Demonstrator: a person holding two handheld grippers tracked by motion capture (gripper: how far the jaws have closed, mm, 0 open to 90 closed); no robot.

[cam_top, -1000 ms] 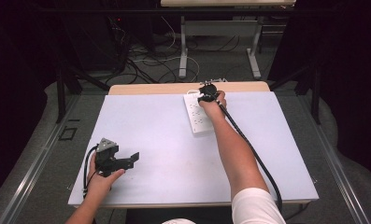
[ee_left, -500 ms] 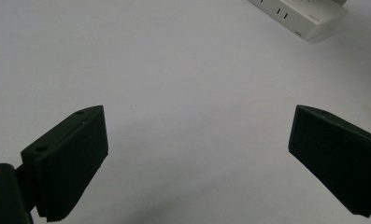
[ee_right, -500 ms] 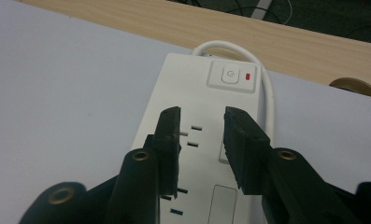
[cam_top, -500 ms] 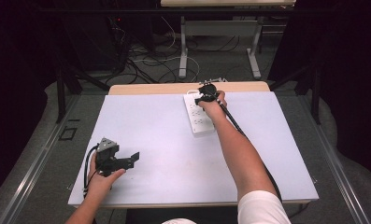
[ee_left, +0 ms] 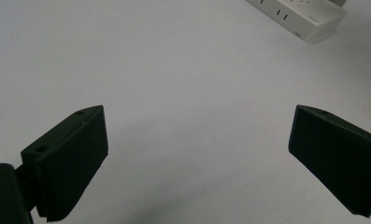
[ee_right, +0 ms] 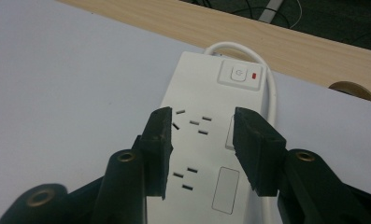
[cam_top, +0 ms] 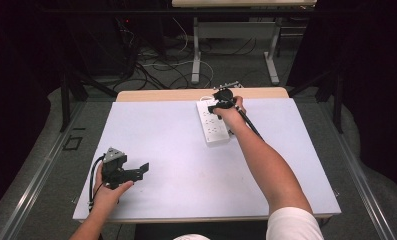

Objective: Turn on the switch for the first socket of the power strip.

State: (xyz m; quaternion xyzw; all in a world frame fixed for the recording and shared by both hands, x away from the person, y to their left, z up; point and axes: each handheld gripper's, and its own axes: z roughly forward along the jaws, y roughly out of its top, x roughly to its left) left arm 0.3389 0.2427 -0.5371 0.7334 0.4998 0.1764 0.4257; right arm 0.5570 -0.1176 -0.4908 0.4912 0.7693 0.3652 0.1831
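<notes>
Nearest the person, the left gripper (cam_top: 122, 172) sits low over the bare near-left part of the counter (cam_top: 186, 165), its jaws spread wide with nothing between them; in the left gripper view a corner of the power strip (ee_left: 297, 16) lies well off beyond them. It is idle and in the same spot as a second ago.

Farther out, the outstretched right arm carries the right gripper (cam_top: 221, 102) over the far end of the white power strip (cam_top: 213, 122), which lies flat near the counter's back edge, its cord looping off toward the wooden strip behind. In the right gripper view the right gripper (ee_right: 202, 140) hangs just above the strip's sockets, short of the switch (ee_right: 239, 73) with its red lamp. The jaws have just been opening and now stand at a middling gap, with nothing gripped between them, only the strip's face beneath. The gripper also sits slightly higher than a second ago.

Judging from that, whatever was pressed or pinched on the strip has been let go, and the hand looks to be coming away
</notes>
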